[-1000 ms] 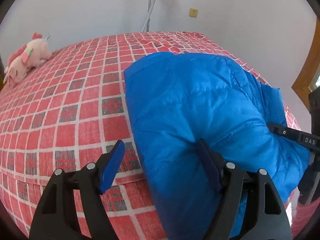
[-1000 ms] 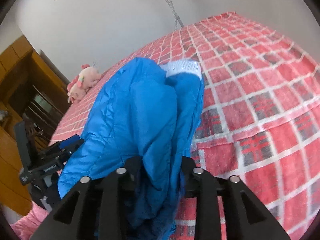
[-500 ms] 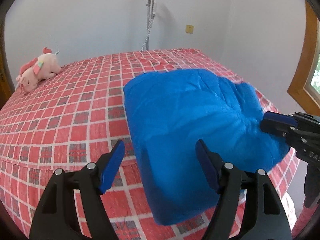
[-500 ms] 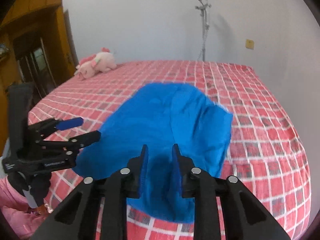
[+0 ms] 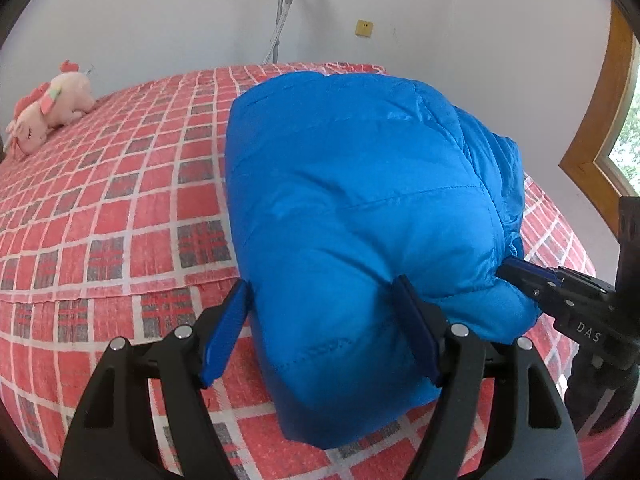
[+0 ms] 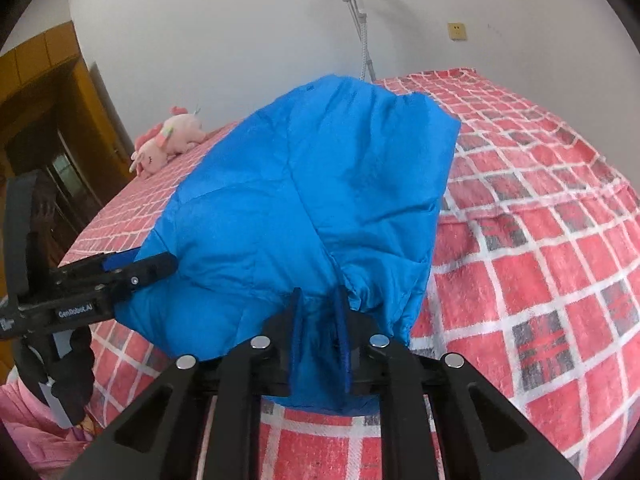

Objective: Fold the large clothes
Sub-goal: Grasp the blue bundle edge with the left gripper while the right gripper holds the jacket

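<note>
A folded blue puffer jacket (image 5: 360, 208) lies on the red checked bed (image 5: 120, 208), near its front edge. My left gripper (image 5: 320, 328) is open, its blue pads straddling the jacket's near left corner. My right gripper (image 6: 320, 320) is shut on the jacket's (image 6: 304, 200) near right edge, with blue fabric bunched between its pads. The right gripper also shows in the left wrist view (image 5: 520, 276), at the jacket's right side. The left gripper also shows in the right wrist view (image 6: 132, 268), at the jacket's left side.
A pink plush toy (image 5: 48, 108) lies at the bed's far left. A grey stand (image 5: 284, 0) rises against the white wall behind the bed. A wooden window frame (image 5: 600, 132) is at the right; a wooden wardrobe (image 6: 52, 120) is at the left.
Both grippers pulled back from the jacket half a second ago, then came in again. The right gripper has shut on the near edge; the left now straddles the near corner.
</note>
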